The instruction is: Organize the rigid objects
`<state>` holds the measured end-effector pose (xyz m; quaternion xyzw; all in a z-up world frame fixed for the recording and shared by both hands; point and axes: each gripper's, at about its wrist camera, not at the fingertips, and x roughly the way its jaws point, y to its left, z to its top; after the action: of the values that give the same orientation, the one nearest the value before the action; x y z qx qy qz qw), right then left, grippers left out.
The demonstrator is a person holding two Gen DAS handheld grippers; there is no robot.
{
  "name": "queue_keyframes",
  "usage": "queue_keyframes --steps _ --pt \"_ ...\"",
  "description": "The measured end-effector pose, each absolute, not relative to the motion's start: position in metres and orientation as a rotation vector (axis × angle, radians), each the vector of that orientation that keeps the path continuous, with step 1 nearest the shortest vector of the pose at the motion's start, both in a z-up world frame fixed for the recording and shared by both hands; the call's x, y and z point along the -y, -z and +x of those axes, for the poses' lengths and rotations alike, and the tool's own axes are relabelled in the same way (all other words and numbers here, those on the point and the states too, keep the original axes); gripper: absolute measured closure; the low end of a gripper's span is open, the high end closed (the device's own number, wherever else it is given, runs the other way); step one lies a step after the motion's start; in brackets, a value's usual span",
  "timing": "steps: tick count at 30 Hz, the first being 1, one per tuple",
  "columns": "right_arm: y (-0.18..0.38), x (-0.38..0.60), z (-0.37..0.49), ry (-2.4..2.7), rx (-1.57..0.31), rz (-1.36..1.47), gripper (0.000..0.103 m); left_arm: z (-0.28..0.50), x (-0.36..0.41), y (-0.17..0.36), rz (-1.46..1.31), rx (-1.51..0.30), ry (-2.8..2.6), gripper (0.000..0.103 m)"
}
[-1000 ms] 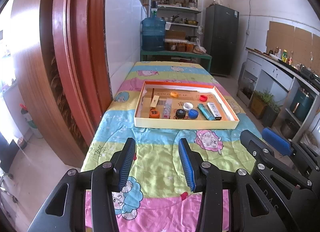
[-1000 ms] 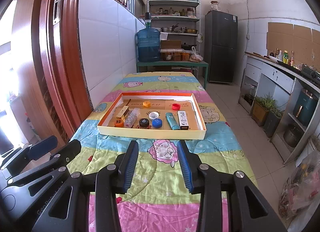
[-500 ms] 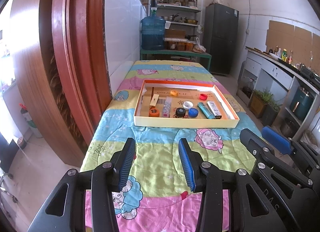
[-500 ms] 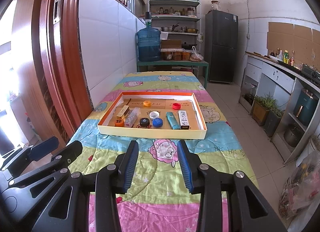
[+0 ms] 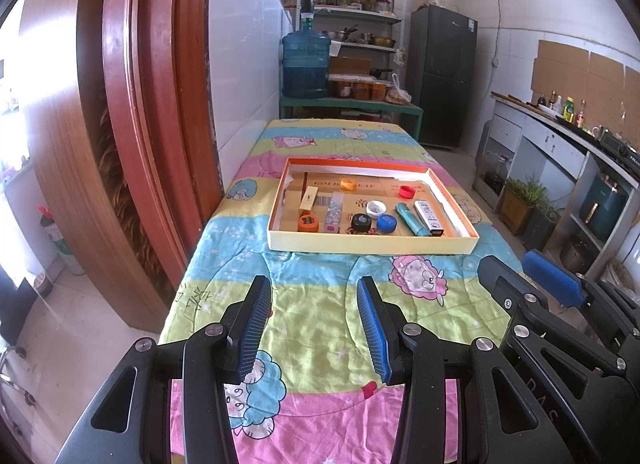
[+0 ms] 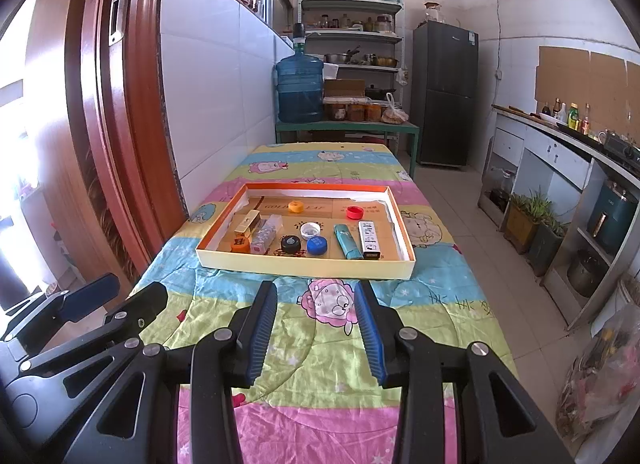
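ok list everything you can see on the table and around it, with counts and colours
tray: 1, yellow outside, orange rim, mid-table
bottle caps: 6 in the tray; orange, black, blue, white, yellow, red
teal tube: 1, tray right
white box: 1, beside the tube
tan box: 1, tray left
clear packet: 1, next to the tan box
quilt: 1, striped cartoon print, covers the table
water jug: 1, blue, beyond the table
fridge: 1, dark, back right
left gripper: black, blue pads, jaws open
right gripper: same, jaws open
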<state>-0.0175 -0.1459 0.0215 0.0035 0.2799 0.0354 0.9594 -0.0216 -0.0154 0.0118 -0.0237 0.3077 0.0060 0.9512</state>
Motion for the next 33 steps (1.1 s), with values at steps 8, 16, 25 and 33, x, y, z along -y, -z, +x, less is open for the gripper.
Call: queue_keyframes --steps 8,16,25,33 --pt "-0.0214 0.1464 -0.0172 -0.074 -0.569 0.007 0.063 -0.0216 0.0154 -0.01 -0.049 -0.629 -0.012 0.057" --pt "-0.0213 0.1467 -0.0169 -0.074 -0.57 0.007 0.063 -0.0212 0.0153 -0.0088 -0.049 -0.632 -0.011 0.057" --pt "-0.0212 0.1479 -0.017 -0.075 -0.572 0.007 0.063 -0.0204 0.0141 -0.0063 -0.049 -0.637 -0.009 0.057" --pt "-0.0195 0.1482 -0.0167 -0.077 -0.575 0.007 0.063 -0.0204 0.0141 -0.0037 -0.049 -0.644 -0.007 0.057"
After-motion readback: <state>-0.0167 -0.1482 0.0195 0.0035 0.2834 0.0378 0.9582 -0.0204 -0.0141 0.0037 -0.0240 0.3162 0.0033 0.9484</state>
